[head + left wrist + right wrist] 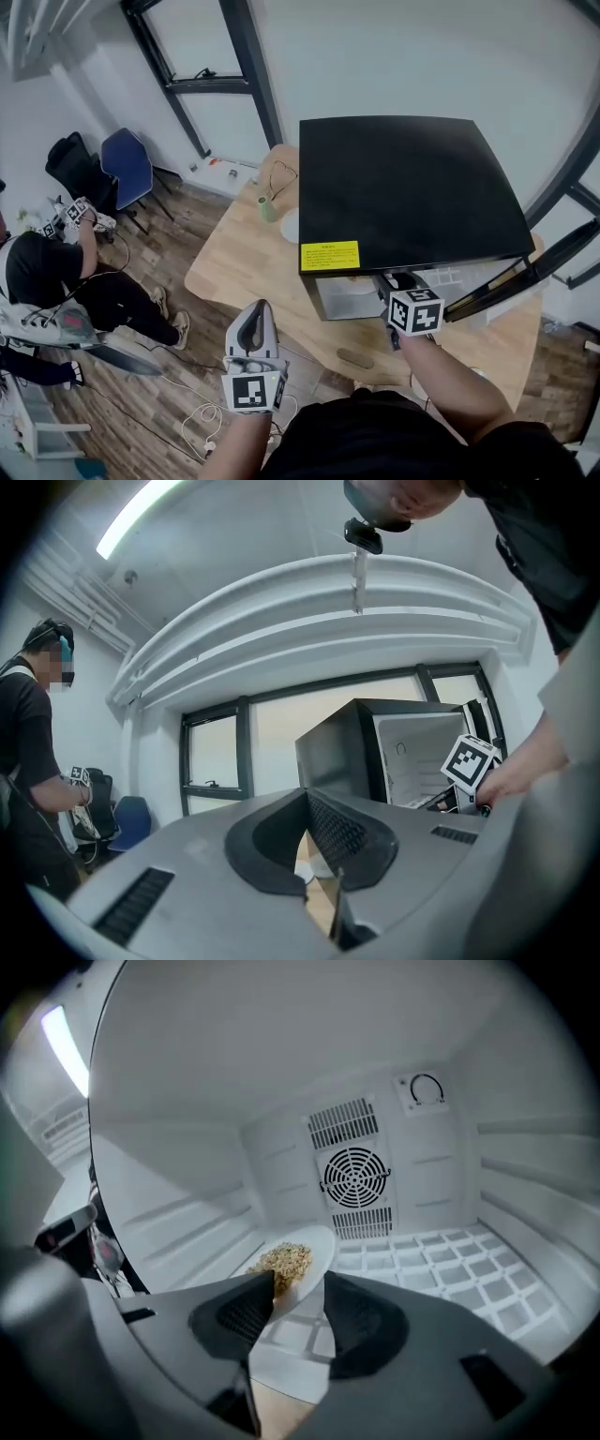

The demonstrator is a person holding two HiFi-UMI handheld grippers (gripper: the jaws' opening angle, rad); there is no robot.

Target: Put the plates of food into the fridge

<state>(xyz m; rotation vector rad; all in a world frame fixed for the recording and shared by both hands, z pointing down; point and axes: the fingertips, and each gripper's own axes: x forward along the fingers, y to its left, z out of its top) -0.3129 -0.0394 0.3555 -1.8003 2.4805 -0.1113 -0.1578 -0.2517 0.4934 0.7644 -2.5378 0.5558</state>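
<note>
The step in hand appears to be releasing the plate (pixel 298 1246) inside the fridge (pixel 403 187), which stands on the table (pixel 234 267) at centre right of the head view. The right gripper (pixel 300 1281) reaches into the cavity with its jaws moderately apart. The plate's near rim lies between them, and neither pad appears to press on it. Do not close the jaws again. Check that the plate sits flat on the wire shelf (pixel 441 1260), then draw the gripper straight back along its own jaw line. Do not lift or roll it, so that no pad catches the rim and drags the plate toward the opening. Clear the door (pixel 525 272) at the right of the frame before you turn away. The left gripper (pixel 256 314) hangs at lower centre of the head view, off the table's near edge, with its jaws closed tip to tip on nothing. The plate lies in the left half of the shelf, open face up, with the food (pixel 281 1260) heaped on it. Being round, it has no true long axis. In the right gripper view it reads as an oval slanting from lower left to upper right, toward the fan grille (pixel 354 1178).
</note>
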